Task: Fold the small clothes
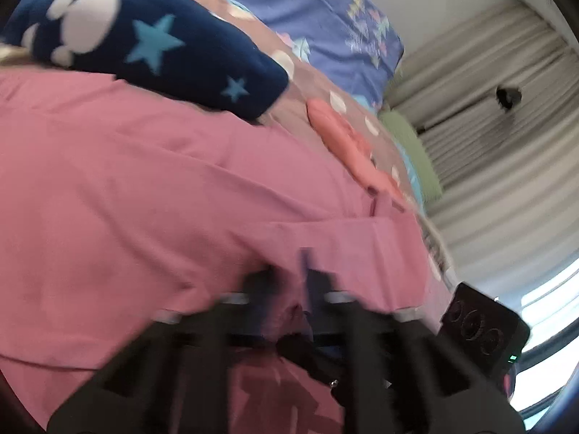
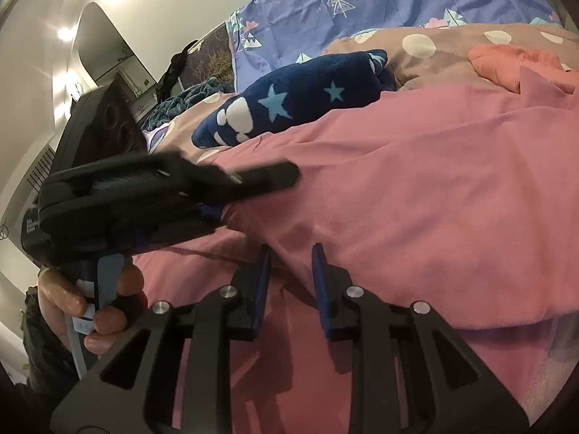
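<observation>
A pink garment lies spread over the bed and fills both views. My left gripper is blurred; its jaws stand close together on a fold of the pink cloth at the garment's near edge. It also shows from the side in the right wrist view, pinching the cloth. My right gripper is at the same edge, just right of the left one. Its blue pads stand a little apart with pink cloth between them.
A navy garment with stars and an orange garment lie beyond the pink one. A brown spotted blanket and purple tree-print sheet cover the bed. Curtains hang at the right.
</observation>
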